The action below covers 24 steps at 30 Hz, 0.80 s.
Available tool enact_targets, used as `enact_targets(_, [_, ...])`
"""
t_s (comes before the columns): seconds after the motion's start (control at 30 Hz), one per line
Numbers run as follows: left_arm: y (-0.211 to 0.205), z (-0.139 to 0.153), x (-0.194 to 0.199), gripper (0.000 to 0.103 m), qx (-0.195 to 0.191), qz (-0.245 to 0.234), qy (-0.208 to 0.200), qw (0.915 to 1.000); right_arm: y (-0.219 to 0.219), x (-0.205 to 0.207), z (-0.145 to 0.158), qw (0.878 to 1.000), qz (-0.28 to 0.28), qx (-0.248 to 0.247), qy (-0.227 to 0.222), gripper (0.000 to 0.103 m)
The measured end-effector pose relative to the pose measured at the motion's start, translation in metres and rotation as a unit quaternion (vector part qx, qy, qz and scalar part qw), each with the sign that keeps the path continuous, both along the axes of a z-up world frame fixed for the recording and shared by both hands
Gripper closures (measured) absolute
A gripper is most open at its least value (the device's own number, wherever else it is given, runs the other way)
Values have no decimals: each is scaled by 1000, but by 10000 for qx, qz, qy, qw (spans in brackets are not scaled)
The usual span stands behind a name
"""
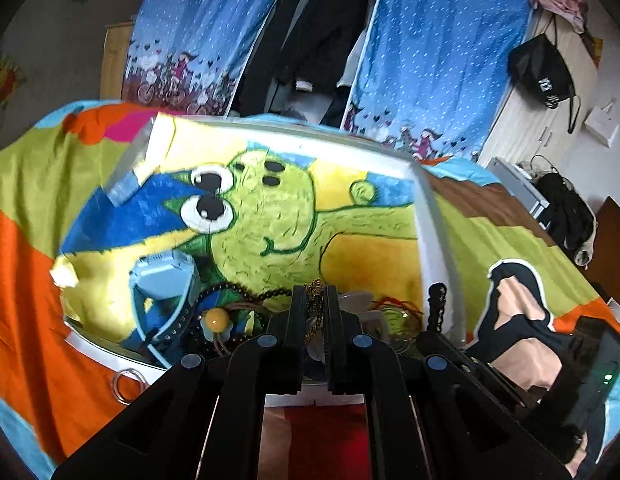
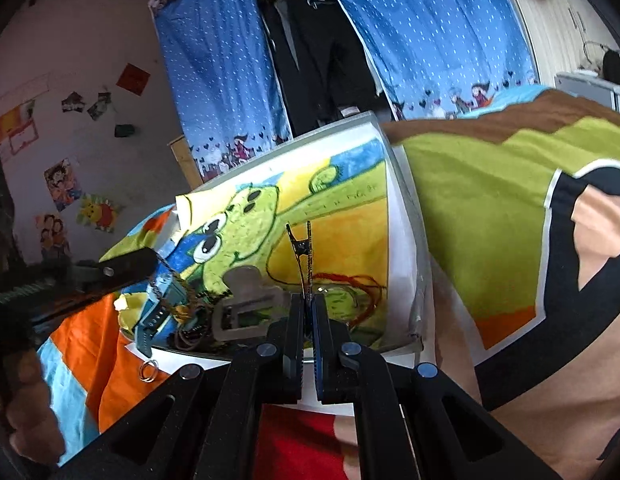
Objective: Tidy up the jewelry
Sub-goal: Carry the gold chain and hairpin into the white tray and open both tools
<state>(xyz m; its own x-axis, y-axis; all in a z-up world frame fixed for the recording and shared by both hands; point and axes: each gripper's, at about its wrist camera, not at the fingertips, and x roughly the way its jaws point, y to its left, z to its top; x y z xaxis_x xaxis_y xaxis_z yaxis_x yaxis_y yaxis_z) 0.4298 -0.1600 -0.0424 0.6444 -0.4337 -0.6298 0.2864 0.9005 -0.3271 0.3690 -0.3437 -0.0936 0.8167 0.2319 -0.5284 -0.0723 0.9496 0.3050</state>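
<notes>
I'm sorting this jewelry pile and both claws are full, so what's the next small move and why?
Probably carry the right claw, shut on the black toothed hair clip, out over the bare yellow part of the tray and set it there, clear of the tangle of beads and watch, while the left claw holds the gold chain.

Both wrist cams look forward and down along their fingers, close over the frog drawing (image 1: pixel 270 220) (image 2: pixel 246 232); shared: drawing, far blue curtains (image 1: pixel 430 60).
</notes>
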Motion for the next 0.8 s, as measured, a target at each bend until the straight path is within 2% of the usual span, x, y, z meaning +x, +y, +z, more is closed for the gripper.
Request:
enact_targets(0.13, [0,-15,6,97,47,100,173,9998,2,5,-5,9999,39,-31,129,98])
enact_targets(0.37, [3,-20,10,96,252,376,448,9980,-2,6,-7,9997,-50,-79,245,98])
enact_targets(0.4, [4,-20,9,89,273,404,453,9978,-3,6,-7,9996,-68,-97,249,98])
enact_targets(0.43, [6,-18,8,75,306,458,455,9974,-3,6,-6,9996,-89,-132,249,98])
enact_targets(0.47, [7,-16,5,66,318,507,451,9972,-3,4,-5,9994,-116,-208,246,97])
enact_targets(0.5, [11,-12,1,56,270,568,411,9972,-3,3,-4,9993,-141,-248,243,91])
enact_targets(0.53, [14,-8,-3,52,209,618,337,9973,-4,2,-3,9993,-171,-266,219,84])
enact_targets(0.57, [16,-3,-6,50,207,648,285,9973,-7,-3,1,9994,-223,-243,121,70])
enact_targets(0.6, [18,3,-11,46,255,692,207,9971,-9,-5,5,9995,-247,-210,43,65])
enact_targets(0.63, [19,9,-16,43,314,727,130,9968,-9,-7,9,9994,-273,-201,-5,64])
enact_targets(0.73, [20,29,-32,43,493,725,-73,9961,-15,-17,26,9987,-408,-192,-252,55])
enact_targets(0.77, [20,35,-38,42,556,737,-140,9956,-18,-25,33,9980,-463,-157,-395,47])
enact_targets(0.8, [21,42,-47,36,631,779,-241,9947,-19,-30,39,9975,-501,-132,-488,37])
